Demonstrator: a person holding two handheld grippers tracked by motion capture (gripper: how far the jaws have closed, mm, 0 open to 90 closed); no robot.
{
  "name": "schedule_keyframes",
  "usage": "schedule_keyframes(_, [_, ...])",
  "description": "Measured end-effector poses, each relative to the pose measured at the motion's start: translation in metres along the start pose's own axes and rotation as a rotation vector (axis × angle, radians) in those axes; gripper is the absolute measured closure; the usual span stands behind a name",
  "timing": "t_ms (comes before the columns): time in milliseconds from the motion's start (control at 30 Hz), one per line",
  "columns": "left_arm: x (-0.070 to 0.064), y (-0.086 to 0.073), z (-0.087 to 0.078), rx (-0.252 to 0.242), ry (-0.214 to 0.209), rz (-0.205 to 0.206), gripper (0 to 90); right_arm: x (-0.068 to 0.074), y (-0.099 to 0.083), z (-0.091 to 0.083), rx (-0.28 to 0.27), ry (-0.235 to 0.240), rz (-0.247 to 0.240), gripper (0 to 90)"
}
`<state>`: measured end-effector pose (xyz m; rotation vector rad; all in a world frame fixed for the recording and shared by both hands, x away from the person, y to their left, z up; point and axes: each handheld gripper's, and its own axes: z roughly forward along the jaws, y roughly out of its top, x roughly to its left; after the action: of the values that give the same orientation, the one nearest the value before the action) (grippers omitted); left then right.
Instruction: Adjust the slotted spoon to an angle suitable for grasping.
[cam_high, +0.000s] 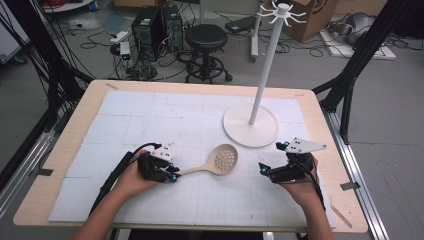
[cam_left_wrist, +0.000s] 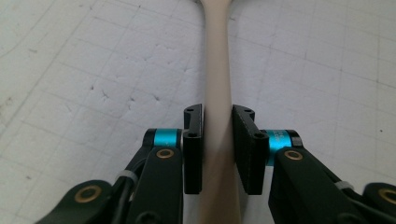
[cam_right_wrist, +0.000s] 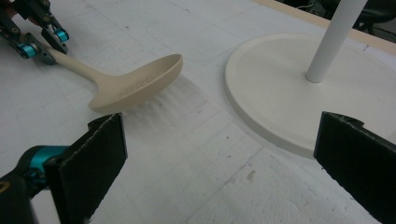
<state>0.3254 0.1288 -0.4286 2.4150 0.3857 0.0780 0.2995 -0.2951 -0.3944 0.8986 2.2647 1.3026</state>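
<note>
Slotted spoon (cam_high: 214, 162) lies on the white mat in the middle of the table (cam_high: 65, 150), bowl toward the rack's round base (cam_high: 250, 125). It looks light, stiff and smooth plastic, so I'd say the slim handle is the place to grip, though it could swivel there. Left gripper (cam_high: 171, 176) clamps that handle end between its pads; right gripper (cam_high: 264, 170) sits spread wide, holding nothing.
</note>
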Motion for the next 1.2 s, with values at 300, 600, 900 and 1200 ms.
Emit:
schedule_keyframes(300, [0.001, 0.015, 0.012, 0.002, -0.015, 0.057, 75.1, 0.0, 0.005, -0.005, -0.018, -0.007, -0.015, 1.6])
schedule_keyframes(600, [-0.004, 0.05, 0.042, 0.005, -0.051, 0.121, 75.0, 0.0, 0.007, -0.009, -0.034, -0.007, -0.014, 1.6])
schedule_keyframes(900, [-0.012, 0.074, 0.062, 0.005, -0.076, 0.158, 74.3, -0.001, 0.009, -0.013, -0.047, -0.006, -0.013, 1.5])
schedule_keyframes(1200, [-0.006, 0.07, 0.039, -0.075, -0.045, 0.078, 54.0, -0.001, 0.009, -0.012, -0.044, -0.004, -0.017, 1.6])
